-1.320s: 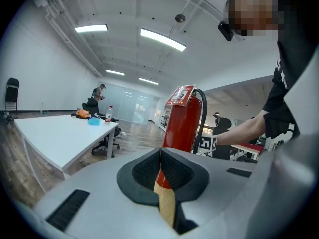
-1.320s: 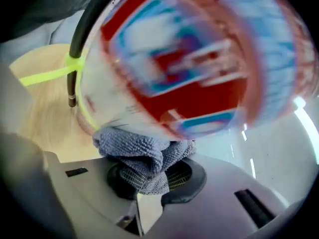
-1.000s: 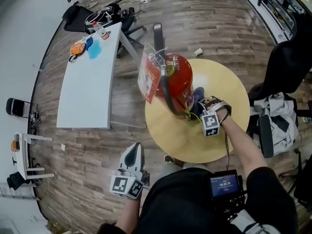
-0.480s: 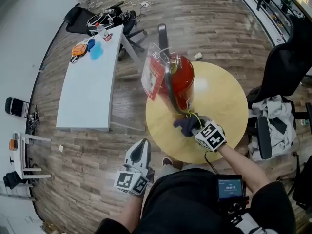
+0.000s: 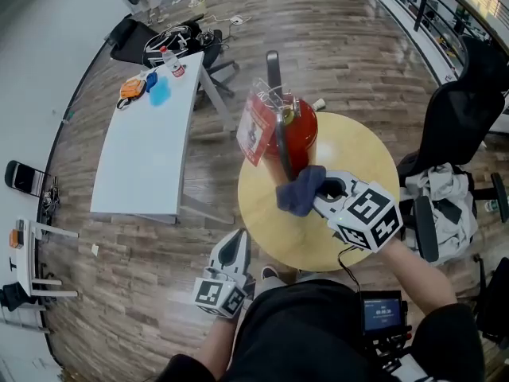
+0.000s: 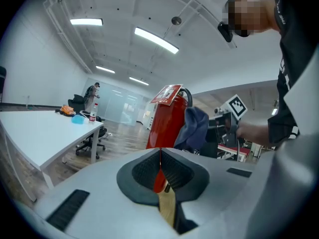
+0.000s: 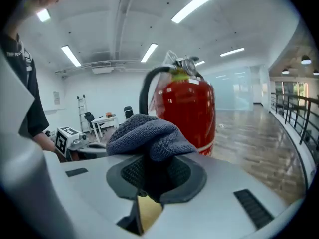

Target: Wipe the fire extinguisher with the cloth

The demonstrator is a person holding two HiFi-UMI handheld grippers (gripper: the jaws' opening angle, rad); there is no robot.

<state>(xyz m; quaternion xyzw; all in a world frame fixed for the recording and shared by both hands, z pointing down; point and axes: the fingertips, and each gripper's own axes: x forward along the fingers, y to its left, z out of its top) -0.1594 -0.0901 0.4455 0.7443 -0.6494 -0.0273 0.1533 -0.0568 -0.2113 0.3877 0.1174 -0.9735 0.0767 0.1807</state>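
Raised from the table top since 1 second ago, my right gripper (image 5: pixel 320 191) clamps the bunched dark blue cloth (image 5: pixel 297 191) just beside the red cylindrical fire extinguisher (image 5: pixel 300 132) on the round yellow table (image 5: pixel 362 151), while my left gripper (image 5: pixel 235 243) hangs closed, empty, well apart.

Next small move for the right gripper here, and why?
Probably ease the right gripper forward until the cloth presses the fire extinguisher on its red body, then stroke downward. That gripper is shut on the cloth, which sits just in front of the upright extinguisher; contact isn't clear. The left gripper is shut, empty, away from the table.
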